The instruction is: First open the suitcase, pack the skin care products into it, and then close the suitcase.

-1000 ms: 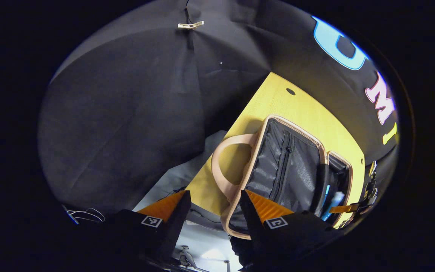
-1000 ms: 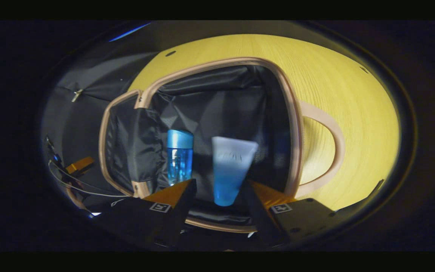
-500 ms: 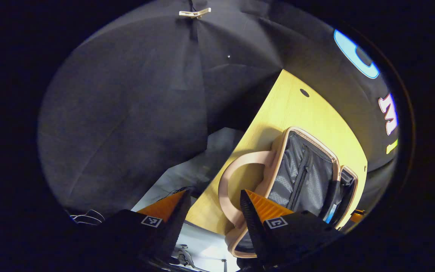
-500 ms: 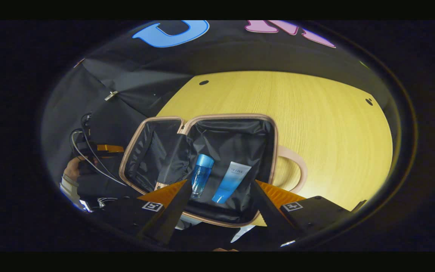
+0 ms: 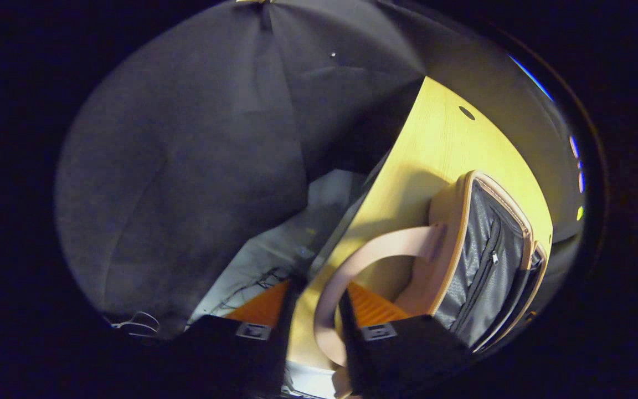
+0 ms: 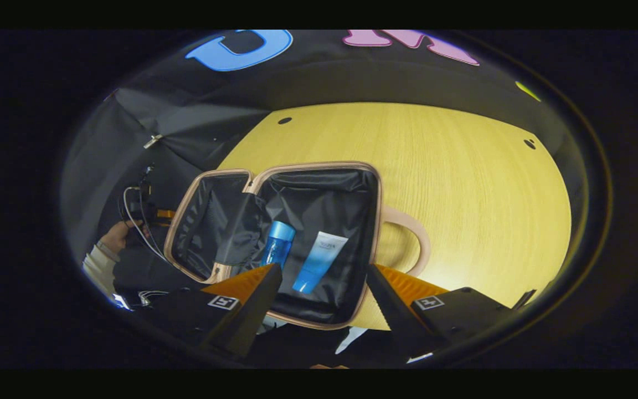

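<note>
The suitcase (image 6: 319,244) lies open on the tabletop (image 6: 463,188), with a bottle (image 6: 278,244) and a tube (image 6: 319,261) inside, and the right tool (image 6: 323,282) hangs above it, spread and empty. The left tool (image 5: 314,310) straddles the lid's handle (image 5: 346,271), apparently not yet clamped; lifting early could let the handle slip and the lid drop back. The right gripper view shows the packed items, while the left gripper view shows the lid's zip pocket (image 5: 485,266).
</note>
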`<state>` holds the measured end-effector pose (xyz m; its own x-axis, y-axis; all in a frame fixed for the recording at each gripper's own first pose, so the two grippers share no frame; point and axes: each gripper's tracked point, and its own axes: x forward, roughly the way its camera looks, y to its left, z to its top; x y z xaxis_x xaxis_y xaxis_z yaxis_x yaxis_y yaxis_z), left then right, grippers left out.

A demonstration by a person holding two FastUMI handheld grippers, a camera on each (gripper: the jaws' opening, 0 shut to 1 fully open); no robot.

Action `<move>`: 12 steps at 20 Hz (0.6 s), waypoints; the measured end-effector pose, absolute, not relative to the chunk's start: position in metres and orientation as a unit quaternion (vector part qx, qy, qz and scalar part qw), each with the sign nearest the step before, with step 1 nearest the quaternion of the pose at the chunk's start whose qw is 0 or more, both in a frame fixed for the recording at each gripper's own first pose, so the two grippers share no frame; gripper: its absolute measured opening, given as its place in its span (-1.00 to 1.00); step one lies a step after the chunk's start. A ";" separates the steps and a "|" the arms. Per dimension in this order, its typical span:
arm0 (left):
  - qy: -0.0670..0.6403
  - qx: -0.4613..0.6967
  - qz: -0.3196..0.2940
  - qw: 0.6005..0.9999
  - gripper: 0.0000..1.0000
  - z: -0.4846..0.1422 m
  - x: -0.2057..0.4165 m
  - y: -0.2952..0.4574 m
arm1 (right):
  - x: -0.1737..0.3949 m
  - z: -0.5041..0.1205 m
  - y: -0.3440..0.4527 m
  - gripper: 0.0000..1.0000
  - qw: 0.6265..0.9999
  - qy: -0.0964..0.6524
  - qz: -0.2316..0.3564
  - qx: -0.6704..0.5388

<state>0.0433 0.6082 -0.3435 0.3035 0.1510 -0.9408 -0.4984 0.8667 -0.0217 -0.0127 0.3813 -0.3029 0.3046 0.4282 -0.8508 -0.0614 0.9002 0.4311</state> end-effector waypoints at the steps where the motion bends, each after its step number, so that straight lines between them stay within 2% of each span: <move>1: 0.554 -0.138 0.202 0.796 -0.44 -0.346 0.043 0.605 | -0.013 -0.305 0.376 0.95 0.791 0.569 0.153 0.167; 2: 0.555 -0.136 0.201 0.796 -0.66 -0.347 0.046 0.604 | -0.014 -0.307 0.371 0.95 0.790 0.569 0.152 0.170; 4: 0.547 -0.136 0.204 0.800 -0.75 -0.332 0.048 0.605 | -0.013 -0.303 0.370 0.96 0.790 0.568 0.153 0.172; 12: 0.481 -0.090 0.161 0.857 -0.82 -0.249 0.060 0.584 | -0.008 -0.289 0.375 0.95 0.799 0.547 0.165 0.186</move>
